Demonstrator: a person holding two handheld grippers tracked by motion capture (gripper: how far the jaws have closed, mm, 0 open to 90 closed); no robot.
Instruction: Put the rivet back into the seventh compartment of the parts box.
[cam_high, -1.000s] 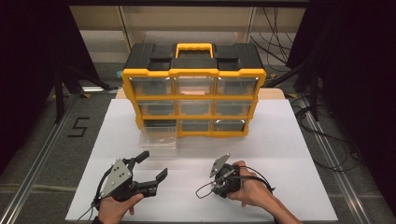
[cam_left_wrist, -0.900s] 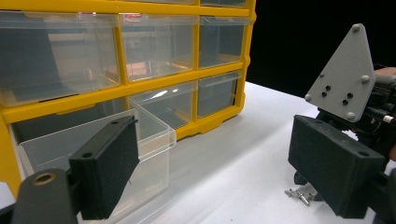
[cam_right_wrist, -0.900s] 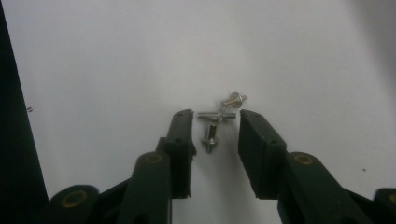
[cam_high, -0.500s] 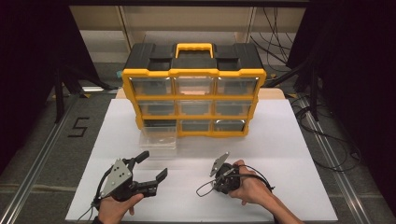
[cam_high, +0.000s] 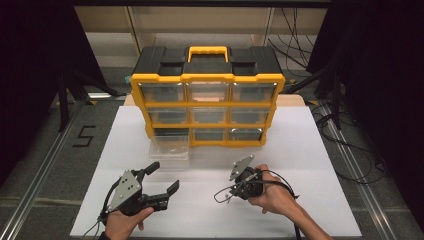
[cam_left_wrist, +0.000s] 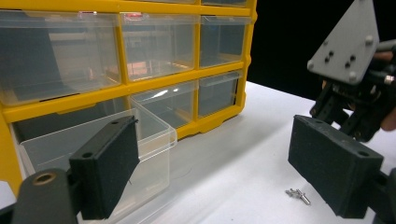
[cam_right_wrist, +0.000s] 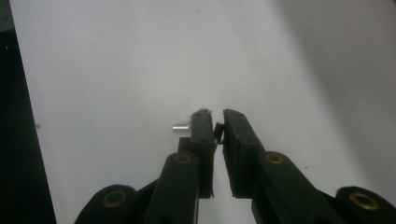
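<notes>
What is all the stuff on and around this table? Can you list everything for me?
Drawer cabinet: one, yellow and black with clear drawers, at the table's far edge.
Pulled-out drawer: one, clear, bottom left of the cabinet.
Small screws: a few, silver, on the table.
Table: one, white.
Floor mark "5": one, black, left of the table.
Cables: several, black, on the floor at right.
Left claw: one, black, open above the table.
Right claw: one, black, shut on a small screw.
</notes>
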